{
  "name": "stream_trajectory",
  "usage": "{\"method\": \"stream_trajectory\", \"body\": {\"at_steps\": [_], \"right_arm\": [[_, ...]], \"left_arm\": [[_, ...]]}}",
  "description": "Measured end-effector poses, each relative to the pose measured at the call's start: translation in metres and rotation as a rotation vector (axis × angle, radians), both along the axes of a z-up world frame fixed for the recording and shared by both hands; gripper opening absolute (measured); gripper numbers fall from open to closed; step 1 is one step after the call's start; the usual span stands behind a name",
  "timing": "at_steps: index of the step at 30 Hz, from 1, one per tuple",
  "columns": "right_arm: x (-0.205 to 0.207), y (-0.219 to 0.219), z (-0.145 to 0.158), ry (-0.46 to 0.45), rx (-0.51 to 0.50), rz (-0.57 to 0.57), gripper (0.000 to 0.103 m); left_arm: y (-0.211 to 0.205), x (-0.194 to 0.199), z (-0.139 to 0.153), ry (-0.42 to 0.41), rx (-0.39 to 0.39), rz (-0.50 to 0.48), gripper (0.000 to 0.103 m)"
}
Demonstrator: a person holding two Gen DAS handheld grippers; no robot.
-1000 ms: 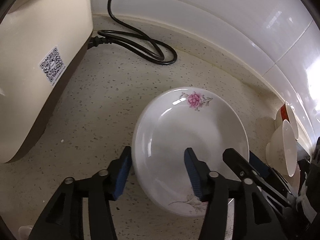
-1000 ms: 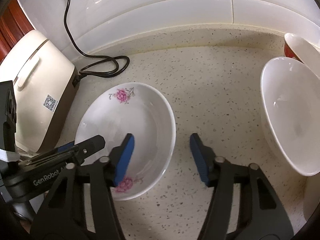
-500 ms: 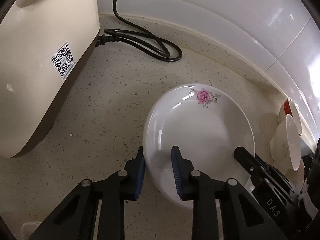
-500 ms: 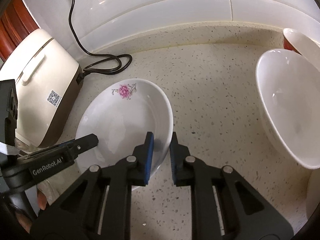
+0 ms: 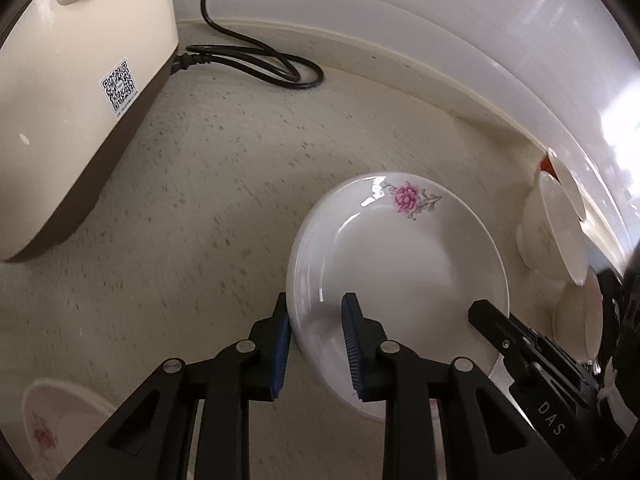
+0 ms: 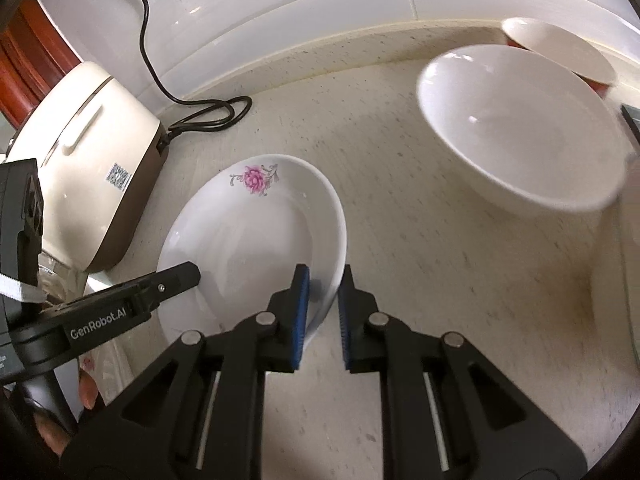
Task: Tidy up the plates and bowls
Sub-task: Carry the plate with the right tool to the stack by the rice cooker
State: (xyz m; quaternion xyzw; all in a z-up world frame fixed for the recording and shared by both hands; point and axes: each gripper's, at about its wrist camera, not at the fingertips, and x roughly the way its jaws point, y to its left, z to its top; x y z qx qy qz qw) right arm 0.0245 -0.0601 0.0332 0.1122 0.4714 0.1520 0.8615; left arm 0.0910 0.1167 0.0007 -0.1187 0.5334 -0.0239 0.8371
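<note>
A white plate with a pink flower (image 5: pixel 404 256) (image 6: pixel 256 236) is held over the speckled counter by both grippers. My left gripper (image 5: pixel 316 320) is shut on the plate's left rim, one blue pad outside and one inside. My right gripper (image 6: pixel 323 292) is shut on the opposite rim, and its black finger (image 5: pixel 520 340) shows at the plate's right edge in the left wrist view. The left gripper's finger (image 6: pixel 160 284) reaches in from the left in the right wrist view. A plain white bowl (image 6: pixel 516 128) (image 5: pixel 556 224) stands to the right.
A cream rice cooker (image 5: pixel 76 92) (image 6: pixel 88 160) stands at the left with its black cord (image 5: pixel 260 64) coiled by the tiled wall. A red-bottomed bowl (image 6: pixel 560 48) sits behind the white one. Another flowered dish (image 5: pixel 52 428) lies at the lower left. A hand (image 6: pixel 86 392) grips the left tool.
Both grippers closed from open onto opposite rims of the flowered plate. The plate has since shifted to the right, away from the rice cooker and toward the bowls.
</note>
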Motion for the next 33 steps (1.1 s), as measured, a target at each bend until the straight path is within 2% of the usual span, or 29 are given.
{"method": "stream_trajectory", "body": {"at_steps": [16,25,33], "right_arm": [[-0.063,-0.039,0.009,-0.013,-0.002,-0.05,0.017],[-0.086,-0.046,0.016,-0.028,0.006,-0.053,0.017],[-0.096,-0.045,0.021,-0.038,0.01,-0.042,0.017]], "left_arm": [[-0.033,-0.046,0.009,-0.022,-0.009,-0.119,0.026],[-0.029,-0.077,0.021,-0.048,-0.001,-0.132,0.026],[-0.025,-0.089,0.03,-0.074,-0.002,-0.114,0.026]]}}
